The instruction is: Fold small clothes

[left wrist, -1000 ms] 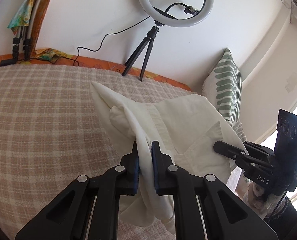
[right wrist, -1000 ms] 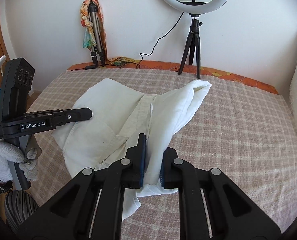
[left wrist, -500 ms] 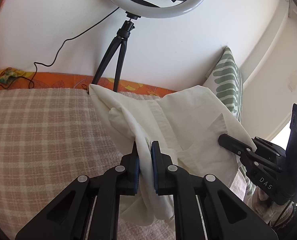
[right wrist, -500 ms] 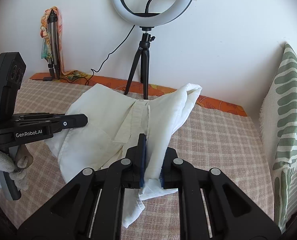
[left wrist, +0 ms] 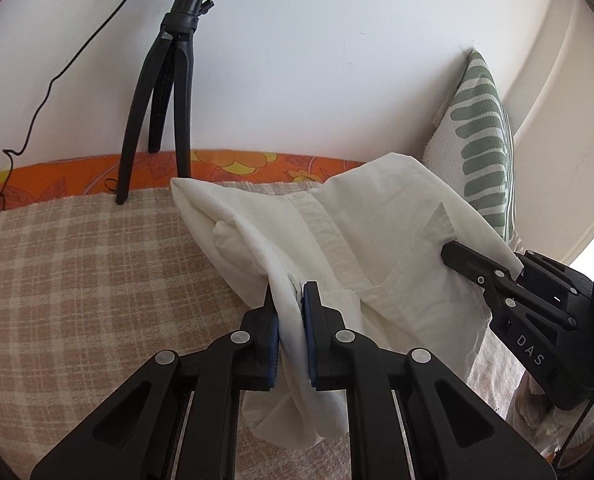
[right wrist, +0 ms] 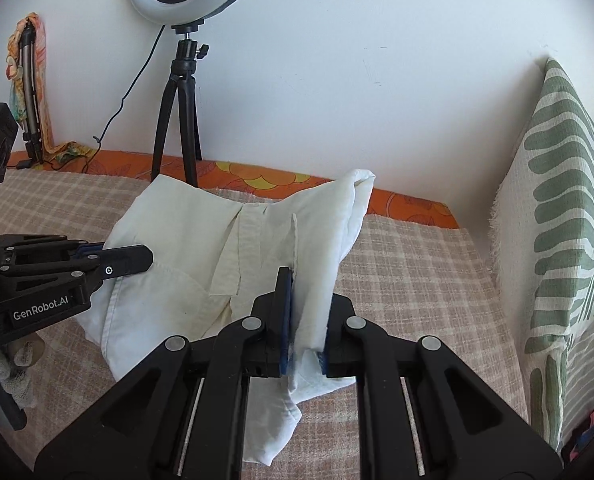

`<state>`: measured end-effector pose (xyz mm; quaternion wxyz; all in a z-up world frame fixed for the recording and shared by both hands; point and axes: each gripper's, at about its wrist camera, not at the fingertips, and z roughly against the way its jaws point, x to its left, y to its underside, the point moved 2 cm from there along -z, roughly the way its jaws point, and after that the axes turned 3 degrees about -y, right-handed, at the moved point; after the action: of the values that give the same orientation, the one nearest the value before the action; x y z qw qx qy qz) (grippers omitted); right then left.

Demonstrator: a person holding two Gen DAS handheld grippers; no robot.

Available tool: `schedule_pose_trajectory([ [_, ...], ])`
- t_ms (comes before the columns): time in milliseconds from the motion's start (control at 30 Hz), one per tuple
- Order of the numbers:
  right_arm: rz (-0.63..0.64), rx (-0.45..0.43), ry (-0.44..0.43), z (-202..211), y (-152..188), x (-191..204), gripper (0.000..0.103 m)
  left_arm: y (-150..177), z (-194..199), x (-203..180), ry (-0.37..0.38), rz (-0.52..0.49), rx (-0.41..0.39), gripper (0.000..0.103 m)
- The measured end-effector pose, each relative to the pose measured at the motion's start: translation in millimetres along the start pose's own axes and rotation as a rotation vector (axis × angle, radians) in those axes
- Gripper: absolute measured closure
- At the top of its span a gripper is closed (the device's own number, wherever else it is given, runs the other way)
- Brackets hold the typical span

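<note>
Item under inspection: one small white shirt [left wrist: 377, 240], lying partly lifted above the checked bed cover [left wrist: 77, 280].

The left gripper [left wrist: 289, 312] is pinching a bunched fold of the cloth between its fingers [left wrist: 312, 320]. The right gripper [right wrist: 305, 312] is doing likewise, its fingers [right wrist: 284, 312] clamping a gathered edge on the opposite side. Between the two holds the shirt is sagging, with the button placket [right wrist: 249, 240] showing down the middle and loose ends hanging below both grips.

Handling judgement: the fabric is looking thin, light and entirely limp. It is creasing readily and will not be keeping any shape unsupported. No fragility is apparent. Slippage is a moderate concern, since each hold is taking a wad of several layers, not a flat hem.

Recommended holds: seams, shoulder corners or hem corners, where the cloth is doubled and tension is spreading evenly.

Surroundings: a ring light tripod [right wrist: 177, 120] is standing at the far edge of the bed, and a leaf-patterned cushion [right wrist: 557, 240] is leaning at the right side, both near the shirt's likely landing area.
</note>
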<state>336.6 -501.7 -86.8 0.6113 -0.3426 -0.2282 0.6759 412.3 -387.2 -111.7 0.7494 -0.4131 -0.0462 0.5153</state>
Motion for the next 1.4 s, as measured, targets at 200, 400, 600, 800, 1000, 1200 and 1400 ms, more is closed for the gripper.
schedule_pose_trajectory([
  [200, -0.022, 0.039, 0.022, -18.0, 11.6, -17.4, 0.092, -1.8, -9.2, -3.9, -0.042, -0.05, 0.005, 0.094],
  [400, -0.053, 0.073, 0.036, -25.4, 15.1, -29.9, 0.091, -3.3, -10.0, -8.3, -0.071, -0.076, 0.015, 0.094],
  [600, -0.077, 0.133, 0.049, -29.2, 19.7, -34.3, 0.09, 0.9, -9.4, -3.4, -0.078, -0.054, 0.053, 0.088],
  [800, -0.086, 0.127, 0.11, -16.4, 20.9, -38.9, 0.055, 3.7, 3.5, -0.6, -0.108, -0.047, 0.058, 0.069],
  [1000, -0.096, 0.084, 0.12, 12.7, 15.8, -37.6, 0.048, 5.8, 30.1, -5.2, -0.127, -0.067, 0.024, 0.052],
  [1200, -0.098, 0.033, 0.106, 51.5, 11.9, -23.5, 0.042, 9.9, 65.4, -10.7, -0.118, -0.087, -0.006, 0.052],
  [1400, -0.103, -0.017, 0.109, 98.9, 15.2, -8.5, 0.042, 16.7, 113.1, -17.1, -0.126, -0.104, -0.059, 0.052],
])
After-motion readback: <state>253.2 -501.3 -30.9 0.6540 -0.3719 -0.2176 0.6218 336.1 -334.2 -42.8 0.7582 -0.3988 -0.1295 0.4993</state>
